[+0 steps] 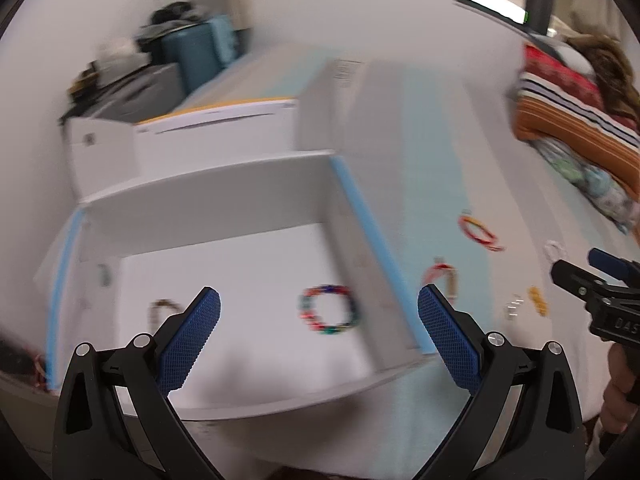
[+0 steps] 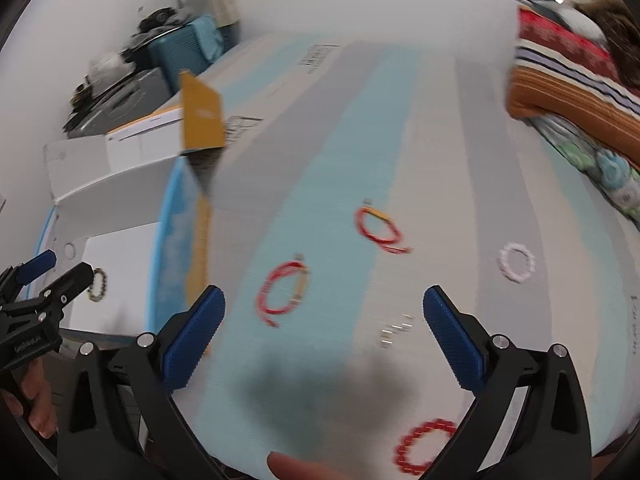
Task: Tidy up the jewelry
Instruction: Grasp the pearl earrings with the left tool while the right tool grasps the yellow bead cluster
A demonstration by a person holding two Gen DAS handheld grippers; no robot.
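Note:
My left gripper (image 1: pixel 319 314) is open and empty above an open white box (image 1: pixel 224 184). A multicoloured bead bracelet (image 1: pixel 329 311) and a dull chain piece (image 1: pixel 162 306) lie inside it. My right gripper (image 2: pixel 324 312) is open and empty over a striped cloth (image 2: pixel 332 160). On the cloth lie two red cord bracelets (image 2: pixel 282 292) (image 2: pixel 380 228), a white bead ring (image 2: pixel 517 262), a red bead bracelet (image 2: pixel 424 446) near my fingers, and small silver pieces (image 2: pixel 396 328). The left gripper shows at the left of the right wrist view (image 2: pixel 60 272), beside a dark bead bracelet (image 2: pixel 98 284).
White cartons (image 1: pixel 216 120) stand behind the box, with a yellow flap (image 2: pixel 200 116) upright. A teal suitcase (image 1: pixel 196 52) and clutter sit at the back left. Folded striped blankets (image 1: pixel 576 112) lie at the right. A small yellow ornament (image 1: pixel 538 300) lies on the cloth.

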